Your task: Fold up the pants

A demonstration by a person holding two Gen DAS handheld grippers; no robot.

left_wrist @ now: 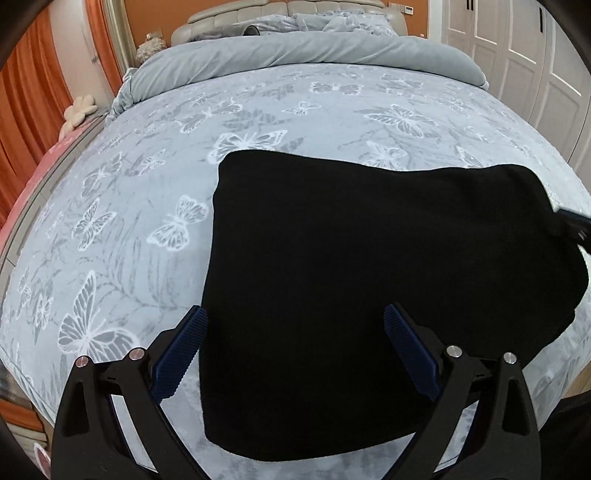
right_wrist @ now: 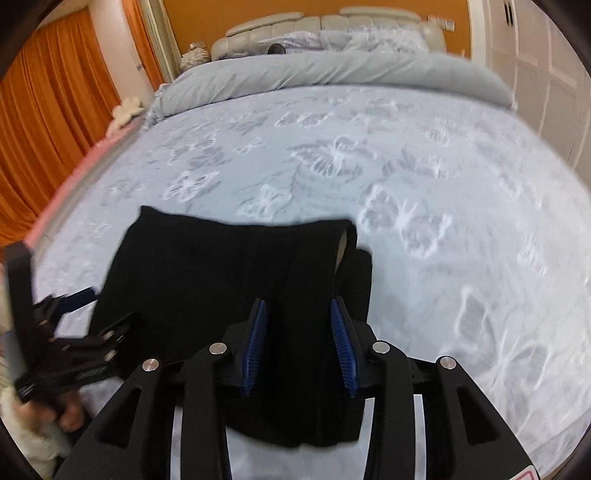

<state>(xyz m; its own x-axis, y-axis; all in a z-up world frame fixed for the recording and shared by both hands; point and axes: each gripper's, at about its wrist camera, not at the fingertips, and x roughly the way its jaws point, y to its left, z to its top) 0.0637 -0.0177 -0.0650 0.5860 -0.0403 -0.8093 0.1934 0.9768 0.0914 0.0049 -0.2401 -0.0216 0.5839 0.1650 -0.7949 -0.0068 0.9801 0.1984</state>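
Note:
The black pants [left_wrist: 369, 266] lie folded into a thick, roughly square bundle on the blue butterfly bedspread [left_wrist: 147, 206], near the bed's front edge. My left gripper [left_wrist: 295, 328] is open above the bundle's front left part, holding nothing. In the right wrist view the pants [right_wrist: 229, 280] lie low and centre. My right gripper [right_wrist: 298, 325] is open over their right end, with the cloth between the blue pads but not pinched. The left gripper [right_wrist: 70, 314] shows at the left edge there. The right gripper's tip [left_wrist: 570, 221] shows at the right edge of the left wrist view.
A rolled grey duvet [left_wrist: 306, 51] lies across the bed's far end, with pillows and a padded headboard [left_wrist: 236, 14] behind it. Orange curtains [left_wrist: 22, 110] hang on the left. White wardrobe doors [left_wrist: 517, 48] stand on the right. Bare bedspread surrounds the pants.

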